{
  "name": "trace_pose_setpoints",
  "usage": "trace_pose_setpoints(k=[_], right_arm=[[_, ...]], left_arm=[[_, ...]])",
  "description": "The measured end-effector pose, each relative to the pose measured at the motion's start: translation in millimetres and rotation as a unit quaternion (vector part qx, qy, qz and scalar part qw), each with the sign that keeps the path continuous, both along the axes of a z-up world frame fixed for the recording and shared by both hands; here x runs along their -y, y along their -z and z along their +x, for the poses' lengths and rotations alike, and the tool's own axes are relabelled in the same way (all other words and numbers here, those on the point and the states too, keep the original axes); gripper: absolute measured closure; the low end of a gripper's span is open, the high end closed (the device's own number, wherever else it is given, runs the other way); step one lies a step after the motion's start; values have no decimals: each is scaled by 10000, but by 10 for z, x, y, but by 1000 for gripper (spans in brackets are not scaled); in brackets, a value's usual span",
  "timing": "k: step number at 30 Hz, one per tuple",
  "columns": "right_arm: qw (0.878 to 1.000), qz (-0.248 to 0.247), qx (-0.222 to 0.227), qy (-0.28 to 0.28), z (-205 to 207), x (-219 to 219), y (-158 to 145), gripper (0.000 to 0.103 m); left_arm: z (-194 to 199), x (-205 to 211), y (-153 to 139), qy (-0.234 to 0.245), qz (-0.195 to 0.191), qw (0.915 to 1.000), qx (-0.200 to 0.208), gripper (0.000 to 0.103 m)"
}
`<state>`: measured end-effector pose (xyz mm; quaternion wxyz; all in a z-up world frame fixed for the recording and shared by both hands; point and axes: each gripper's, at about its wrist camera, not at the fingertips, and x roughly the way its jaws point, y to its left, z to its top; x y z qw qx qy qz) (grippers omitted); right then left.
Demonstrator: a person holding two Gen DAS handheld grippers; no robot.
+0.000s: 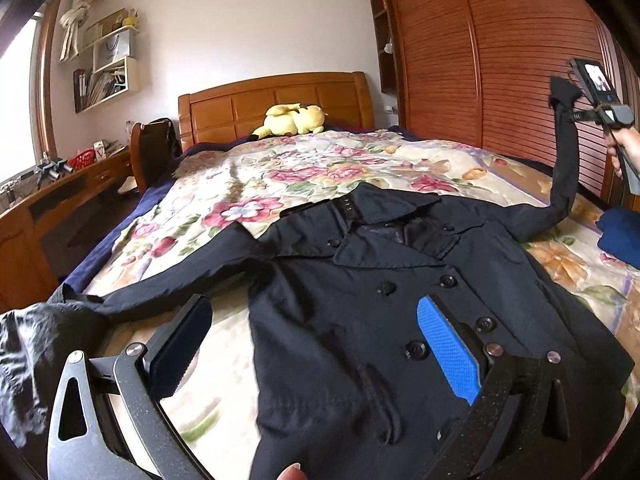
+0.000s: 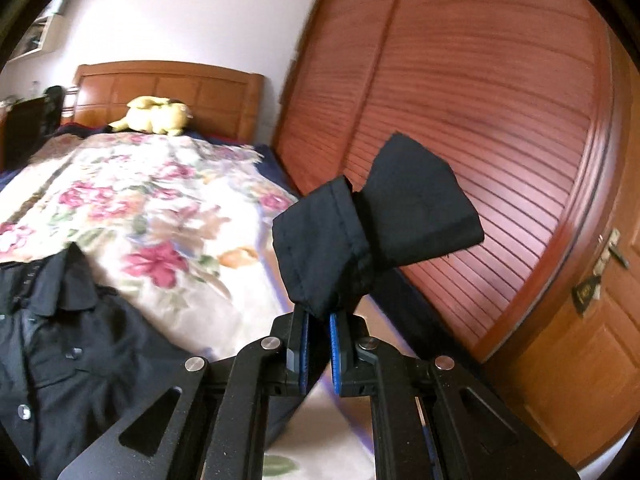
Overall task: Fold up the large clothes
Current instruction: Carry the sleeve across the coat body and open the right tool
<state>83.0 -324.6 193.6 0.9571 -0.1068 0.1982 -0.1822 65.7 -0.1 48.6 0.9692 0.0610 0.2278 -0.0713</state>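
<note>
1. I see the dark coat (image 1: 400, 280) spread front-up on the bed (image 1: 248, 176), collar toward the headboard (image 1: 276, 100), buttons showing down the front.
2. My right gripper (image 2: 318, 332) is clenched on the cuff of the coat's sleeve (image 2: 320, 240). The blue pads (image 2: 334, 354) press the cloth from both sides, and the cuff bunches above the fingertips.
3. In the left wrist view, that sleeve rises from the coat's shoulder off the bedspread up to the right gripper, which a hand (image 1: 624, 148) holds in front of the slatted wardrobe doors (image 1: 500, 60).
4. My left gripper (image 1: 324, 344) is released. Its jaws stand wide apart above the coat's lower front and nothing lies between them.
5. The other sleeve (image 1: 168, 288) lies flat, stretched out toward the bed's edge on the left of the left wrist view.
6. A yellow plush toy (image 1: 292, 120) sits by the headboard, well apart from the coat.
</note>
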Motion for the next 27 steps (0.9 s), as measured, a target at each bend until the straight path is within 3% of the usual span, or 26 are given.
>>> trace_pose_setpoints(k=[7,17,23,25,27], right_arm=[[9939,-336,72,-1049,-333,-1115,-92,95],[9664,-690,-218,-2466,-713,-2663,211,95],[9477,-187,-600,-3131,-1163,-3052,410,95],[9356,81,-864,-3422,-1237,-3092,406,82],[9201,88,-1085,-3764,-1401,-3181,474,41]], left_arm=[[-50,-230,61,-134,-67,9999,-72,0],[-164,-638,16,-263,-399,9988,-81,0],[-171,-822,60,-401,-385,9984,-127,0],[-162,-882,82,-425,-444,9979,-186,0],[-166,-923,91,-465,-440,9978,-193,0]])
